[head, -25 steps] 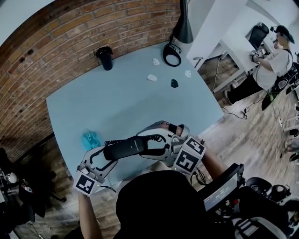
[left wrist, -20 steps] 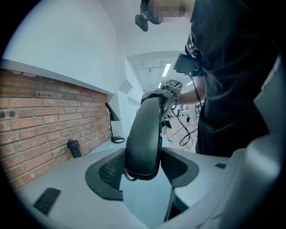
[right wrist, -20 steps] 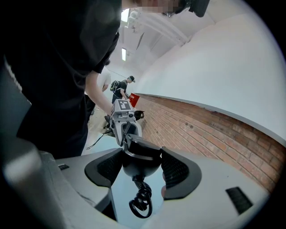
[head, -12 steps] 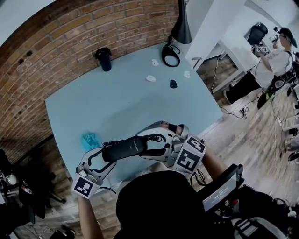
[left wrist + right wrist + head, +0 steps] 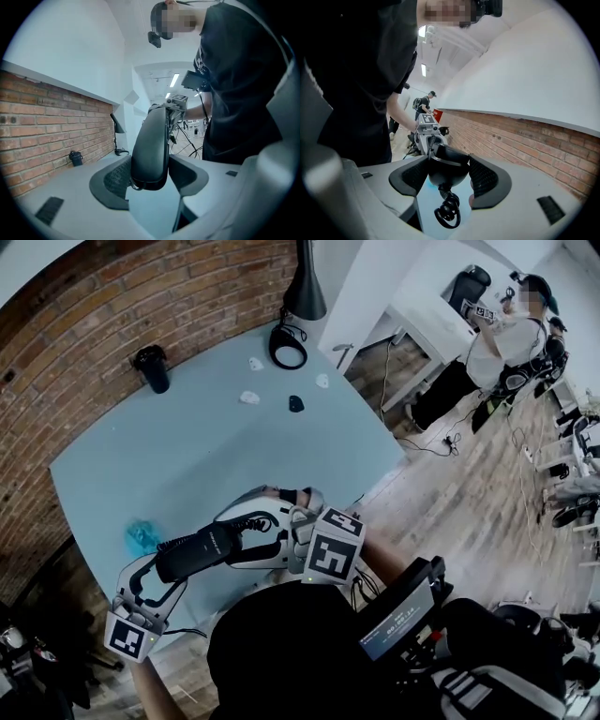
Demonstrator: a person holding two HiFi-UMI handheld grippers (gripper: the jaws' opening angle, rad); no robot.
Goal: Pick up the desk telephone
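Note:
The black telephone handset (image 5: 208,545) hangs in the air over the near edge of the light blue table (image 5: 234,446), held level between both grippers. My left gripper (image 5: 167,570) is shut on its left end, and in the left gripper view the handset (image 5: 151,140) runs away from the camera between the jaws of that gripper (image 5: 150,176). My right gripper (image 5: 261,534) is shut on the other end. In the right gripper view the rounded end of the handset (image 5: 443,169) sits between the pads of that gripper (image 5: 445,177), and the coiled cord (image 5: 448,213) dangles below.
A black cup (image 5: 152,368) stands at the table's back by the brick wall. A black desk lamp (image 5: 302,287) with a ring base (image 5: 287,345), small white bits (image 5: 248,397) and a small black object (image 5: 296,403) lie at the back right. A teal crumpled thing (image 5: 142,535) lies near left. A person (image 5: 497,334) stands far right.
The head view has swung, so the table and both grippers sit further left in it. Both grippers keep their hold on the handset, and its left end has risen a little.

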